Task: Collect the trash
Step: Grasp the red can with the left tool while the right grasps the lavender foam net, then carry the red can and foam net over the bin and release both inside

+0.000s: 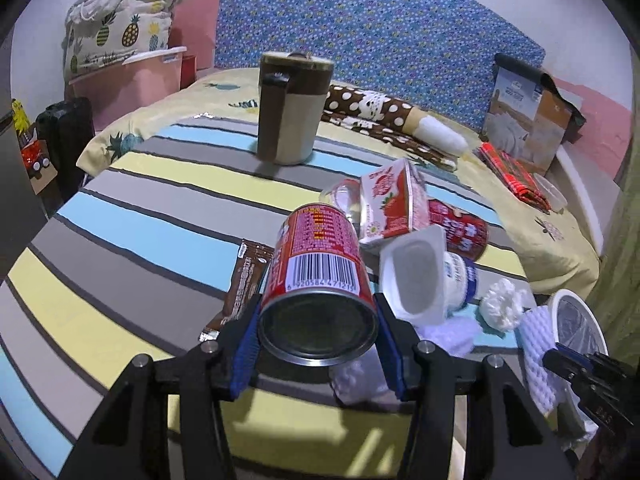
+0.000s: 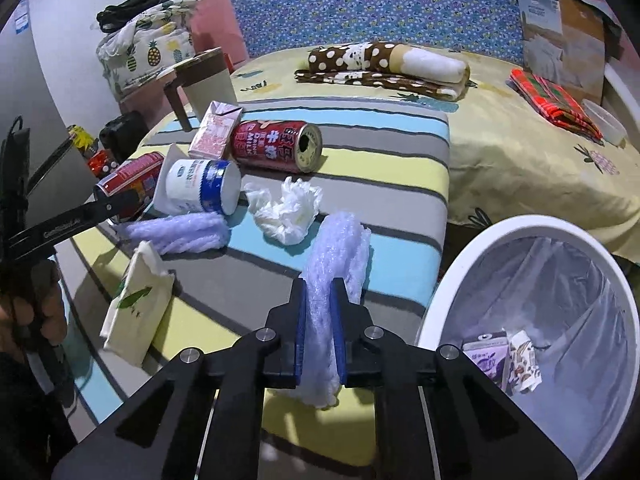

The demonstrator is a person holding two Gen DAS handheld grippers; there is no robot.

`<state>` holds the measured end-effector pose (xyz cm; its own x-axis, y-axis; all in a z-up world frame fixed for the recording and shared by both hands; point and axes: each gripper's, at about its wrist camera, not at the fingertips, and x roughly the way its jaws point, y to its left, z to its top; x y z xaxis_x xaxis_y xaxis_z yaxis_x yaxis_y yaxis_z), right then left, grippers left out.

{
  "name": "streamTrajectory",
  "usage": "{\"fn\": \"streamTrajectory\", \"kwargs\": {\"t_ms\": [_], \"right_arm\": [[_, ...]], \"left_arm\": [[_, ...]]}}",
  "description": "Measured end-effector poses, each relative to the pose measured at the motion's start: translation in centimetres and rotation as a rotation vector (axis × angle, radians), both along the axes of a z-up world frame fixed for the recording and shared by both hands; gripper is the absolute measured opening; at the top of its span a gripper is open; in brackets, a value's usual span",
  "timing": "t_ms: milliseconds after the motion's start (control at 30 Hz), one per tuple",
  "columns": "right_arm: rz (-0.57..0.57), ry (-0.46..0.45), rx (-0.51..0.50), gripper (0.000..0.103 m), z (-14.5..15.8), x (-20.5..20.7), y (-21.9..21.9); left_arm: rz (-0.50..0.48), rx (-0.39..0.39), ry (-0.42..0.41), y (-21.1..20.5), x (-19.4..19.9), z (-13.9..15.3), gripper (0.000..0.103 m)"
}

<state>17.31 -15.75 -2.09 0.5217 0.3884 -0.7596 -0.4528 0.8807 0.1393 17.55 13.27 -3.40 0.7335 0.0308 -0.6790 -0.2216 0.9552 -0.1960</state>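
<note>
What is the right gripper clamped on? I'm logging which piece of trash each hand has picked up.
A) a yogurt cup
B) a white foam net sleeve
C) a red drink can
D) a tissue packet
B: in the right wrist view the right gripper pinches the white foam net sleeve between its blue pads, while the red drink can sits in the left gripper.

Black claw (image 1: 318, 344) w/ blue pads (image 1: 245, 344), silver screws (image 1: 423, 346).
</note>
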Motion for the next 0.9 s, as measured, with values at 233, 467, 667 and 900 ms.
{"fn": "streamTrajectory", "kwargs": {"t_ms": [233, 467, 667, 900], "right_arm": [[-0.002, -0.031, 0.046, 0.013, 1.1, -1.2, -0.7], [-0.022, -0.074, 0.094, 0.013, 2.7, -2.6, -1.8], [-0.061, -0.097, 0.128, 0.013, 3.4, -4.0, -3.4], [-0.132, -0.125, 0.145, 0.013, 4.1, -5.0, -6.0]], "left_arm": [[-0.028, 0.003, -0.039, -1.0, -2.1, 1.5, 0.054], [-0.069, 0.005, -0.079, -2.7, -4.2, 3.1, 0.054], [-0.139, 0.001, -0.092, -5.4, -5.3, 3.8, 0.054], [-0.249, -0.010, -0.095, -9.2, -5.6, 4.0, 0.054]]}}
